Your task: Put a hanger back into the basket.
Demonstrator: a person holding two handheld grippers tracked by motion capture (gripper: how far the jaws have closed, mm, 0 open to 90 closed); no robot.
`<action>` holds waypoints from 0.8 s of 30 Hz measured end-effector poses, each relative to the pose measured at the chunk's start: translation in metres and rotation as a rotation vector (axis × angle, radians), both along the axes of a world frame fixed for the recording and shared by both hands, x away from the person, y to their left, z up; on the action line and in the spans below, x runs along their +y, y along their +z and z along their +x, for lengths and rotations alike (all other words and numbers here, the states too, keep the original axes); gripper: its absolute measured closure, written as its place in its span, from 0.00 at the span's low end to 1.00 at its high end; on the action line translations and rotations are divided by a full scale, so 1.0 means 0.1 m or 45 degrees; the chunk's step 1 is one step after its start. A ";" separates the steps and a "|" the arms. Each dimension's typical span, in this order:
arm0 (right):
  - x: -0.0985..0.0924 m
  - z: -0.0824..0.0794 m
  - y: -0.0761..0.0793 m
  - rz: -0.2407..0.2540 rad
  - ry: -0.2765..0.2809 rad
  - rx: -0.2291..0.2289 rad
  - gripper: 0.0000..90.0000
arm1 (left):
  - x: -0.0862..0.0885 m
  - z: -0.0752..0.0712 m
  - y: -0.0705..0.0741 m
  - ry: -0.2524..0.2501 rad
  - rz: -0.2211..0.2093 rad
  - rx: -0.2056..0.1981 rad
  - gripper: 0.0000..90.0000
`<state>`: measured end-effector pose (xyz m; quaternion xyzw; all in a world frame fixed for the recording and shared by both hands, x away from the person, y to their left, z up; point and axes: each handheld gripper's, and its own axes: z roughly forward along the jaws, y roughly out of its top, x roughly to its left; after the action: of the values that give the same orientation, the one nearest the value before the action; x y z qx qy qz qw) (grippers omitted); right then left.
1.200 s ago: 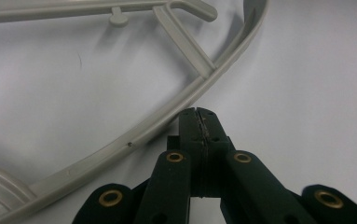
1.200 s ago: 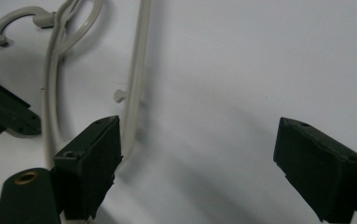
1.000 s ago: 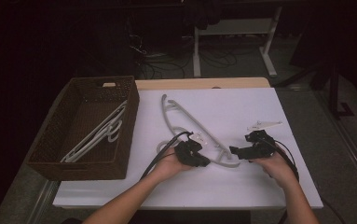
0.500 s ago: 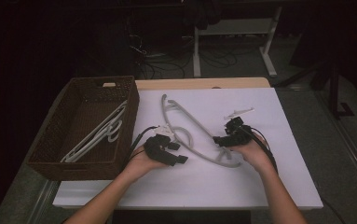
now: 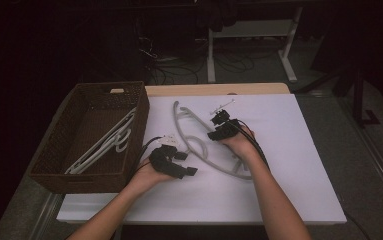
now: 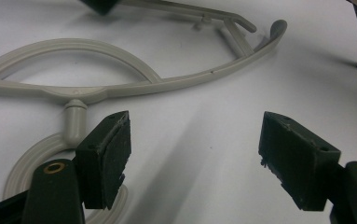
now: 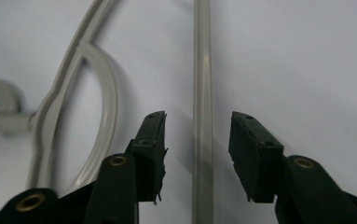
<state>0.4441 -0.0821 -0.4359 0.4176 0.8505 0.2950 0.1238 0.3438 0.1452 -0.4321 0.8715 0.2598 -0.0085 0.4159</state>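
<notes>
- The grey hanger (image 5: pixel 199 145) lies flat at the centre of the high view on the white table (image 5: pixel 299 165), its long axis running from upper left to lower right, hook toward the lower left.
- The right gripper (image 7: pixel 197 154) straddles 1 straight bar of the hanger; its jaws have just been closing, not yet touching.
- The left gripper (image 6: pixel 195 158), beside the hook, has just been opening and stands spread, nothing between.
- A wicker basket (image 5: pixel 54 165) at left holds more hangers.

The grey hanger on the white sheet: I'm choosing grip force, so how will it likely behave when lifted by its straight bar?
The hanger is thin moulded plastic, so probably light and fairly stiff, perhaps flexing slightly. Its bar looks smooth and narrow between the right gripper's closing jaws, so it may slip or swivel. Held off-centre, the hook end would likely sag.
</notes>
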 end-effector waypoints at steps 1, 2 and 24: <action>0.03 0.05 -0.01 -0.011 0.002 -0.001 0.65 | 0.00 0.00 0.00 -0.001 -0.004 0.001 0.29; 0.06 0.09 -0.02 -0.029 0.013 -0.002 0.67 | 0.00 0.00 0.00 0.002 -0.008 0.001 0.29; 0.22 -0.05 0.02 -0.014 0.408 0.033 0.89 | 0.01 0.01 0.01 0.005 -0.010 0.004 0.29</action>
<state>0.4388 -0.0604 -0.4337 0.2795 0.9093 0.3010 0.0664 0.3448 0.1467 -0.4316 0.8693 0.2623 -0.0101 0.4188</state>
